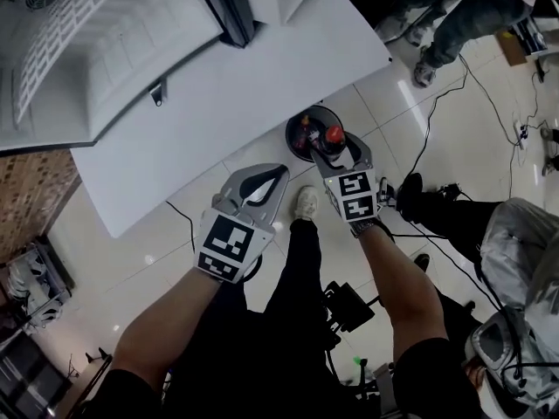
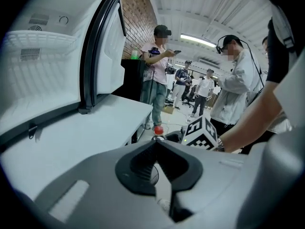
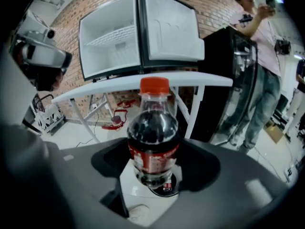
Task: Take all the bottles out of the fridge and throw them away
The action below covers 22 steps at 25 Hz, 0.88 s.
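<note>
A cola bottle (image 1: 333,138) with a red cap is upright between the jaws of my right gripper (image 1: 338,153), which is shut on it. They are held over a round black bin (image 1: 294,140) on the floor, with something red-labelled inside. In the right gripper view the bottle (image 3: 153,137) fills the centre and the bin (image 3: 164,187) shows small, far below it. My left gripper (image 1: 272,178) hangs just left of it, shut and empty, its jaws meeting in the left gripper view (image 2: 155,143). The white fridge (image 3: 138,32) stands open on the table, its shelves bare.
The white table (image 1: 218,94) carries the fridge (image 1: 87,51), with its edge near the bin. My own legs and shoe (image 1: 306,203) are below the grippers. People stand close by (image 2: 155,75) (image 1: 454,24), another sits to the right (image 1: 524,251). Cables (image 1: 437,129) cross the tiled floor.
</note>
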### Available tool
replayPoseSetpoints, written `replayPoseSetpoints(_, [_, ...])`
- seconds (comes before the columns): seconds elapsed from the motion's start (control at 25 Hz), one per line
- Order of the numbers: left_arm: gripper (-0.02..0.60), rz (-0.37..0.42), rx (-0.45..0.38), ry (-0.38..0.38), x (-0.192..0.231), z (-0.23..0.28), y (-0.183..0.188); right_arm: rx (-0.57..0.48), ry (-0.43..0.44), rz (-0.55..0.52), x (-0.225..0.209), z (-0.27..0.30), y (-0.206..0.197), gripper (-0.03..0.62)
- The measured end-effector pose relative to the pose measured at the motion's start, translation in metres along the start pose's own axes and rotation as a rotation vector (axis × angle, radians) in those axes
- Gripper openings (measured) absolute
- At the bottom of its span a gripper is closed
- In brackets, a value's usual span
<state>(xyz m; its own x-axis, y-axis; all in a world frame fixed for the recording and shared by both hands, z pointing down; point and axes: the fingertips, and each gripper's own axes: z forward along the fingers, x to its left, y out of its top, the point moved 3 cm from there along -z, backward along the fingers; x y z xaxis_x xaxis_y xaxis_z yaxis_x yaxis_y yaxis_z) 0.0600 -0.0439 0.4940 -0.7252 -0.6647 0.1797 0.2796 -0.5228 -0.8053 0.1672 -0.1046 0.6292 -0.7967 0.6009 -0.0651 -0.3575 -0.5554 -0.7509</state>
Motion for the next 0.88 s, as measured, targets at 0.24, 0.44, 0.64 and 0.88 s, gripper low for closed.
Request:
replayPoseSetpoints(0.24, [0.003, -0.024, 0.048, 0.004, 0.005, 0.02, -0.029, 0.106, 0.004, 0.039, -0.017, 0.055, -0.055, 0.307])
replayPoseSetpoints(0.44, [0.003, -0.039, 0.08, 0.005, 0.011, 0.031, -0.051, 0.187, 0.003, 0.087, -0.03, 0.101, -0.096, 0.306])
replayPoseSetpoints(0.64, [0.003, -0.05, 0.116, 0.007, 0.017, 0.04, -0.074, 0.262, 0.007, 0.125, -0.035, 0.14, -0.13, 0.307])
replayPoseSetpoints(0.88, [0.003, -0.064, 0.15, 0.014, 0.024, 0.043, -0.095, 0.35, -0.009, 0.194, -0.039, 0.172, -0.163, 0.307])
